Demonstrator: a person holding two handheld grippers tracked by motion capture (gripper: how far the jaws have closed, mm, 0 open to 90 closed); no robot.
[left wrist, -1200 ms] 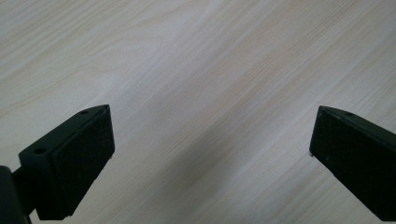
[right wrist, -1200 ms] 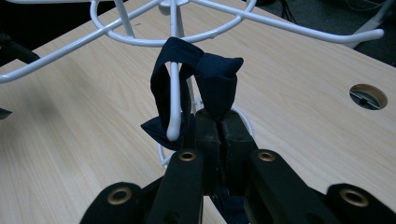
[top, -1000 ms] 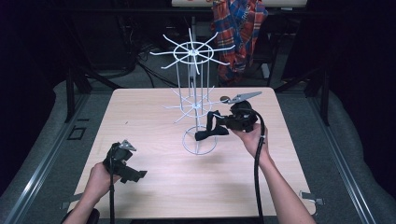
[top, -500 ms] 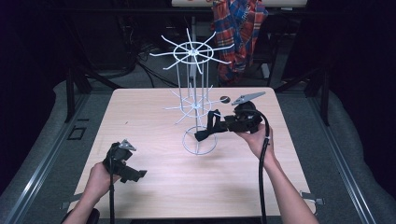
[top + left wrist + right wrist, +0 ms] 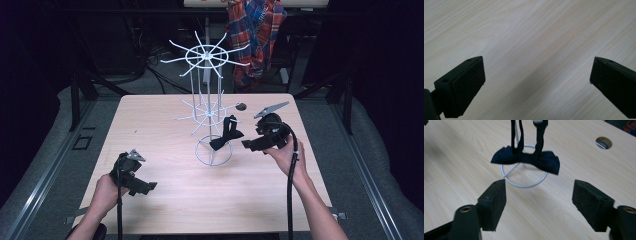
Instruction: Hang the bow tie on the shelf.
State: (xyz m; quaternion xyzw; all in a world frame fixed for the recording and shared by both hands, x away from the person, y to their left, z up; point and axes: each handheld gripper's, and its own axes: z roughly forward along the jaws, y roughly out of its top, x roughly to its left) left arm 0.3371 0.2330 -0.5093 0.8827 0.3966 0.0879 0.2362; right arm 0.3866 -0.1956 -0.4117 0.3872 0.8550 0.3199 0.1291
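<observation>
A dark bow tie (image 5: 226, 138) hangs by its strap from a lower hook of the white wire rack (image 5: 206, 82), just above the rack's base ring (image 5: 200, 155). My right gripper (image 5: 249, 145) sits a short way to the right of it. Its jaws have just been opening and hold nothing. In the right gripper view the bow tie (image 5: 526, 160) dangles ahead of the open right gripper (image 5: 539, 186), apart from both pads. My left gripper (image 5: 142, 186) rests low at the table's front left. In the left gripper view the left gripper (image 5: 536, 65) stands wide over bare wood.
The light wooden table (image 5: 150, 130) has a round cable hole (image 5: 604, 142) beyond the rack. A plaid cloth (image 5: 255, 35) hangs behind the table. Upper rack hooks spread wide at the top. A small dark knob (image 5: 241, 106) sits at a hook end.
The right gripper has let go of the bow tie and drawn back to the right, its jaws spreading. The bow tie now hangs free on the rack. The left gripper has stayed put.
</observation>
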